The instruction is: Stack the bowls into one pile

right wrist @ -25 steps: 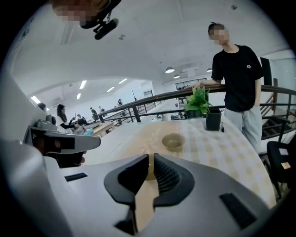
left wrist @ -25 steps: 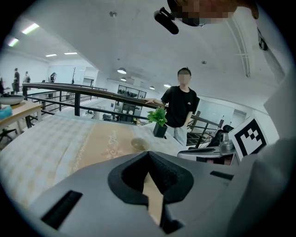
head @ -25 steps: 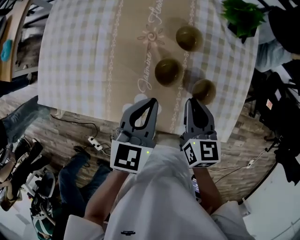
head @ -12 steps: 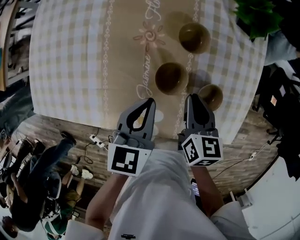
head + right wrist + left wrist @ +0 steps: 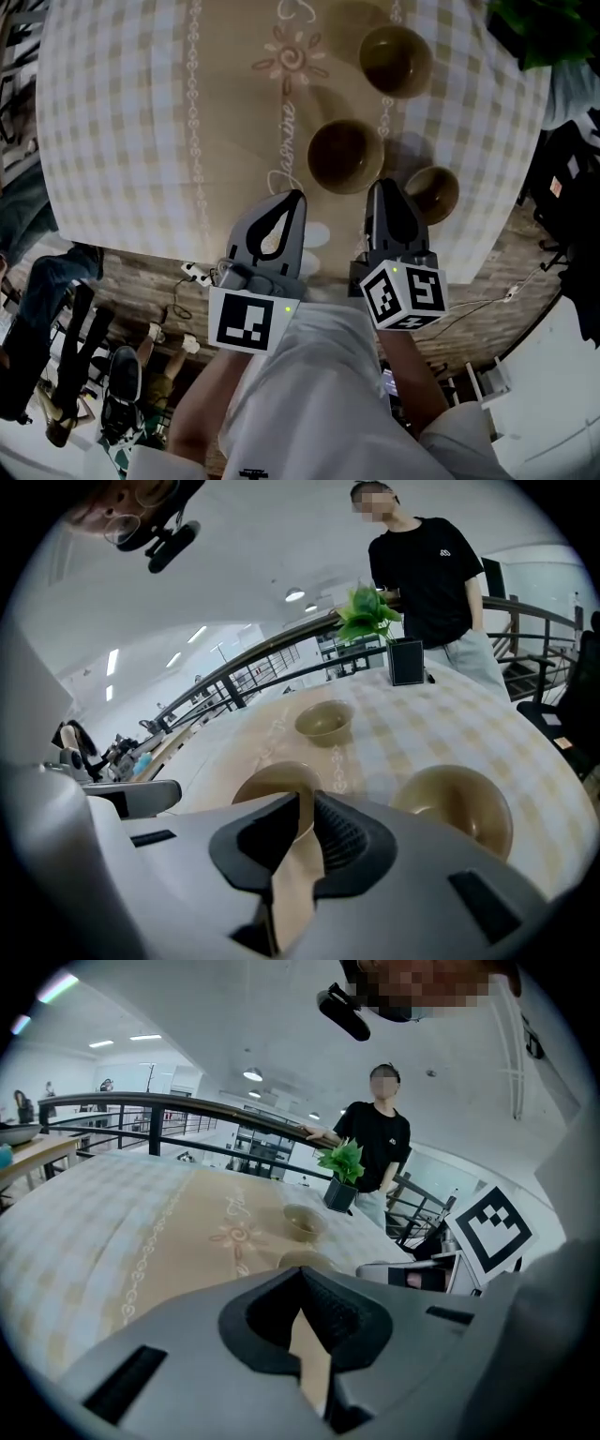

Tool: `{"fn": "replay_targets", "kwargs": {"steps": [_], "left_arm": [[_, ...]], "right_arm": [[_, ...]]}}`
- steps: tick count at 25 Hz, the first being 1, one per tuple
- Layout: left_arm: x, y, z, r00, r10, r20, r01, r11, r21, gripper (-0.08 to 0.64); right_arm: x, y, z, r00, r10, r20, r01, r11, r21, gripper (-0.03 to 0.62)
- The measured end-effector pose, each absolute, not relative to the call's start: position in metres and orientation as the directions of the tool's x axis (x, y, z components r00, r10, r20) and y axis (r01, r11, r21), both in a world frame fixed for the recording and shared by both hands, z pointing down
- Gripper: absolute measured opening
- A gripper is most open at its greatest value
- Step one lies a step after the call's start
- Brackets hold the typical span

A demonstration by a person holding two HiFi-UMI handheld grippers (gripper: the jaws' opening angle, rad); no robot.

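Three olive-brown bowls stand apart on the round table: a far bowl (image 5: 395,61) (image 5: 324,722) (image 5: 302,1221), a middle bowl (image 5: 345,156) (image 5: 272,782) and a smaller near-right bowl (image 5: 432,192) (image 5: 455,803). My right gripper (image 5: 382,187) (image 5: 307,794) is shut and empty, its tip over the table's near edge between the middle and near-right bowls. Left of it, my left gripper (image 5: 296,197) (image 5: 302,1274) is also shut and empty, just short of the middle bowl, whose rim (image 5: 305,1260) peeks over the jaws.
The table carries a checked cloth (image 5: 122,112) with a beige runner (image 5: 267,103). A potted plant (image 5: 534,33) (image 5: 370,616) stands at the far right edge. A person (image 5: 431,574) stands behind the table by a railing. A power strip (image 5: 192,274) and cables lie on the floor.
Both grippers have come forward, and the bowls lie closer to their tips. The jaws have stayed shut. People on the floor at left have shifted.
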State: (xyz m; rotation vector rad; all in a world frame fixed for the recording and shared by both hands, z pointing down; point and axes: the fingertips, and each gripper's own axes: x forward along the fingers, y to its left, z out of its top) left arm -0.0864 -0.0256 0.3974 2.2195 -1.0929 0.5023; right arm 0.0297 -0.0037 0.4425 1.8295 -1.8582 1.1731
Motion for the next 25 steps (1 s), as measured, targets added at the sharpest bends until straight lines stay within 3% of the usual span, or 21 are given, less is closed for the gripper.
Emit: {"fn": "replay_targets", "kwargs": {"steps": [5,9,20,25], "left_arm": [[-0.087,-0.031,0.411,0.583,-0.566,0.583,-0.810,-0.464,0.359,0.018],[-0.086,-0.033,0.421,0.582,-0.555,0.594,-0.809,-0.463,0.361,0.018],[-0.081,-0.030,0.432,0.587,-0.539,0.605,-0.805,-0.469,0.364,0.018],[-0.082,-0.027,0.431,0.585,-0.543,0.602,-0.806,-0.470,0.360,0.018]], "right_arm": [[0.034,-0.007,0.460,-0.125,-0.687,0.716,-0.901,-0.224,-0.372,0.044],[0.033,-0.006,0.470,-0.122,-0.676,0.727,-0.877,-0.269,-0.397,0.087],[0.033,-0.006,0.481,-0.114,-0.671,0.733,-0.853,-0.312,-0.418,0.084],[0.033,-0.006,0.478,-0.106,-0.687,0.719,-0.855,-0.307,-0.418,0.041]]}}
